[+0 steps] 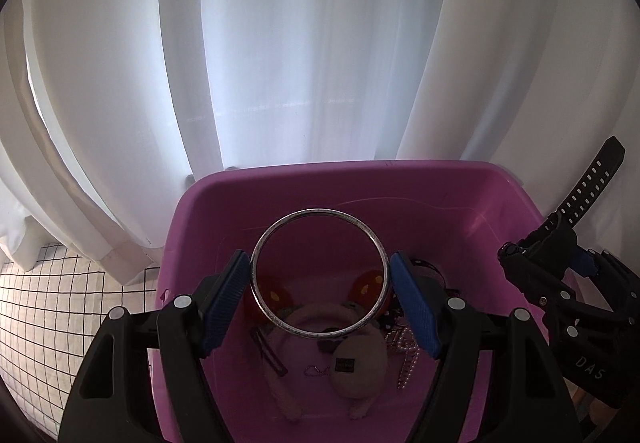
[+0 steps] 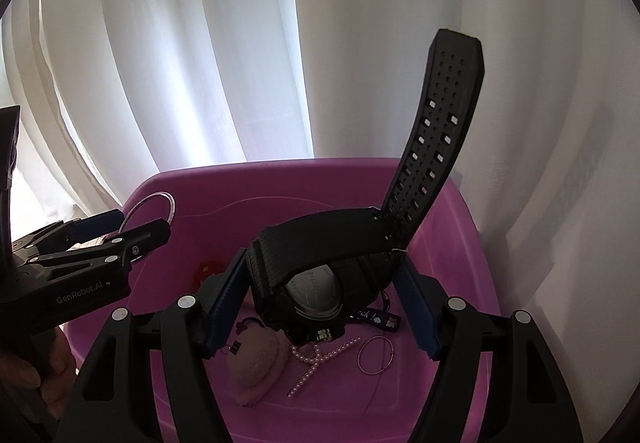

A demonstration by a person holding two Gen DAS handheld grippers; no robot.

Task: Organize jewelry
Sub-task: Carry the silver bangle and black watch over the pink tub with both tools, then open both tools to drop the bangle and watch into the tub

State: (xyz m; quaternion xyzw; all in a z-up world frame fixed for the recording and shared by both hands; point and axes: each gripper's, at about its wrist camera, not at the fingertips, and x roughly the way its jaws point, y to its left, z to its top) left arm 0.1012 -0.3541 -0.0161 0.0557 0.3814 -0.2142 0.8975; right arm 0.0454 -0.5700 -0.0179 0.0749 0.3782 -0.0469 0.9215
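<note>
A stiff, slippery bangle (image 1: 320,275) is clamped across its rim by the left claw (image 1: 320,303); the heavier watch (image 2: 320,275), its strap at 1 o'clock, is clamped in the right claw (image 2: 320,307).

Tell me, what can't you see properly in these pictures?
- Left wrist view: the tub floor under the bangle is dim, so the orange things can't be identified.
- Left wrist view: the watch body hides behind the right gripper.
- Right wrist view: the watch covers the tub's middle, and its back lettering is too small.
- Right wrist view: the tag is half hidden.
</note>
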